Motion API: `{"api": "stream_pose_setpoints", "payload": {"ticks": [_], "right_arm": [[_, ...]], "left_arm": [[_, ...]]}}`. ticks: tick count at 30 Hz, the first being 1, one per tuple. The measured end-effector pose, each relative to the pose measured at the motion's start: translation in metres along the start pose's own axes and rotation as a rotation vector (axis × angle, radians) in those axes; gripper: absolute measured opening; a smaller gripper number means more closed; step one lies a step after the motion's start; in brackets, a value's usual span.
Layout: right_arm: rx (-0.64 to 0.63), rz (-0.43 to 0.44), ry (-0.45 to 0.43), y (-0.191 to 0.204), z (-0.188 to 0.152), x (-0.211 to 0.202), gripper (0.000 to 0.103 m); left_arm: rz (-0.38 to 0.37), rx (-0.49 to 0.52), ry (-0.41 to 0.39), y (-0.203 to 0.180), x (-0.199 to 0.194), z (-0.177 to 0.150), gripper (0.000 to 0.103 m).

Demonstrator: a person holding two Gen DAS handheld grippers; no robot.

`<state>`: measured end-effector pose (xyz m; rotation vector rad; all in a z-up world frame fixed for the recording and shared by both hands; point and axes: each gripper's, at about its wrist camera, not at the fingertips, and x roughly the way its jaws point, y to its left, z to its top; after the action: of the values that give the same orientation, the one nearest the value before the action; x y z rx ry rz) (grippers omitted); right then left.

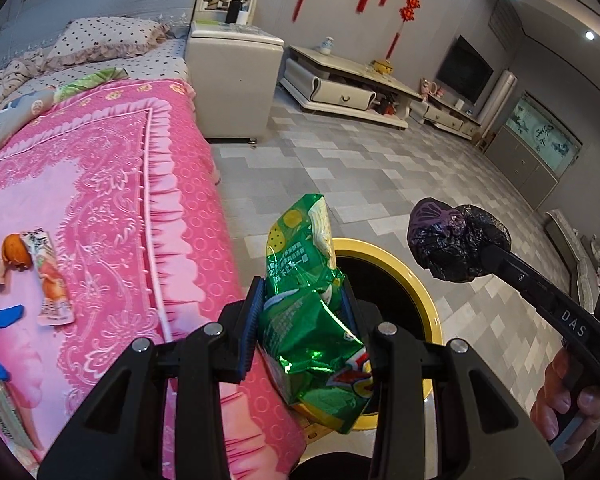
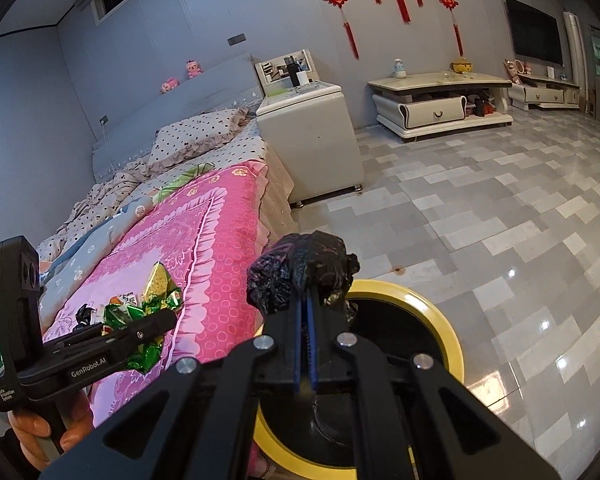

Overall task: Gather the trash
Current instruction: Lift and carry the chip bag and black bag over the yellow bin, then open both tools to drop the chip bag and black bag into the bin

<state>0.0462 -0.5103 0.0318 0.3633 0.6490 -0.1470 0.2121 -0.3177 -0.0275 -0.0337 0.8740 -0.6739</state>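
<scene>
Now the left gripper point(image 1: 300, 312) pinches a crumpled green snack bag point(image 1: 312, 320) between its blue pads, the bag sticking out past the fingertips. Just beyond and below it stands a yellow-rimmed bin point(image 1: 416, 280). The right gripper point(image 2: 305, 300), jaws pressed together, clamps a wad of black plastic bag point(image 2: 300, 268) above that bin's rim. Left of the left gripper, an orange wrapper point(image 1: 50, 280) lies on the pink bedspread point(image 1: 140, 184).
</scene>
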Motion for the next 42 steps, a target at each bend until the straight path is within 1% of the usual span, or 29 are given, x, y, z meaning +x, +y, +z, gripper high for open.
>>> {"api": "stream_pose_setpoints", "payload": {"ticks": [9,13,18,19,20,21,22,23,25,28,29,32,33,35,36,38,39,41,42], "right_arm": [[0.059,-0.026,0.035,-0.027,-0.004,0.01,0.002],[0.08,-0.023,0.048,-0.033,-0.004,0.012,0.003],[0.097,-0.022,0.036,-0.037,-0.004,0.008,0.003],[0.104,-0.018,0.036,-0.038,-0.003,0.008,0.003],[0.104,-0.018,0.035,-0.038,-0.003,0.007,0.003],[0.105,-0.024,0.033,-0.038,-0.004,0.006,0.004],[0.109,-0.028,0.031,-0.039,-0.004,0.005,0.005],[0.114,-0.026,0.03,-0.039,-0.004,0.004,0.012],[0.12,-0.025,0.03,-0.041,-0.004,0.002,0.021],[0.124,-0.049,0.019,-0.042,-0.003,-0.003,0.023],[0.133,-0.05,0.017,-0.044,-0.003,-0.004,0.028],[0.152,-0.058,0.007,-0.049,-0.003,-0.01,0.037],[0.154,-0.063,0.003,-0.049,-0.003,-0.012,0.039],[0.148,-0.069,-0.002,-0.047,-0.003,-0.015,0.046],[0.142,-0.072,-0.005,-0.045,-0.004,-0.016,0.048],[0.134,-0.063,-0.006,-0.039,-0.005,-0.018,0.058],[0.13,-0.054,-0.005,-0.036,-0.005,-0.017,0.059],[0.115,-0.047,-0.009,-0.027,-0.005,-0.018,0.066],[0.103,-0.035,-0.011,-0.021,-0.004,-0.019,0.066]], "left_arm": [[-0.03,0.013,0.066,-0.019,0.035,-0.011,0.034],[-0.044,0.018,0.08,-0.024,0.039,-0.013,0.034],[-0.062,0.021,0.082,-0.028,0.038,-0.014,0.035],[-0.069,0.015,0.08,-0.028,0.037,-0.014,0.036],[-0.079,0.006,0.079,-0.028,0.036,-0.013,0.041],[-0.092,-0.005,0.078,-0.026,0.035,-0.013,0.042],[-0.097,-0.011,0.075,-0.024,0.035,-0.011,0.044],[-0.095,-0.012,0.072,-0.024,0.034,-0.011,0.044],[-0.091,-0.004,0.066,-0.025,0.032,-0.011,0.046],[-0.094,-0.006,0.061,-0.025,0.028,-0.012,0.05],[-0.092,-0.006,0.056,-0.025,0.025,-0.012,0.052],[-0.082,-0.001,0.036,-0.024,0.017,-0.013,0.061],[-0.073,0.003,0.029,-0.023,0.013,-0.013,0.062],[-0.057,0.004,0.013,-0.019,0.006,-0.013,0.068],[-0.049,0.001,0.008,-0.016,0.003,-0.013,0.069],[-0.026,-0.006,-0.007,-0.007,-0.005,-0.012,0.076],[-0.009,-0.009,-0.018,-0.002,-0.01,-0.012,0.077],[0.021,-0.014,-0.035,0.008,-0.02,-0.012,0.081],[0.037,-0.02,-0.043,0.015,-0.026,-0.011,0.082]]}}
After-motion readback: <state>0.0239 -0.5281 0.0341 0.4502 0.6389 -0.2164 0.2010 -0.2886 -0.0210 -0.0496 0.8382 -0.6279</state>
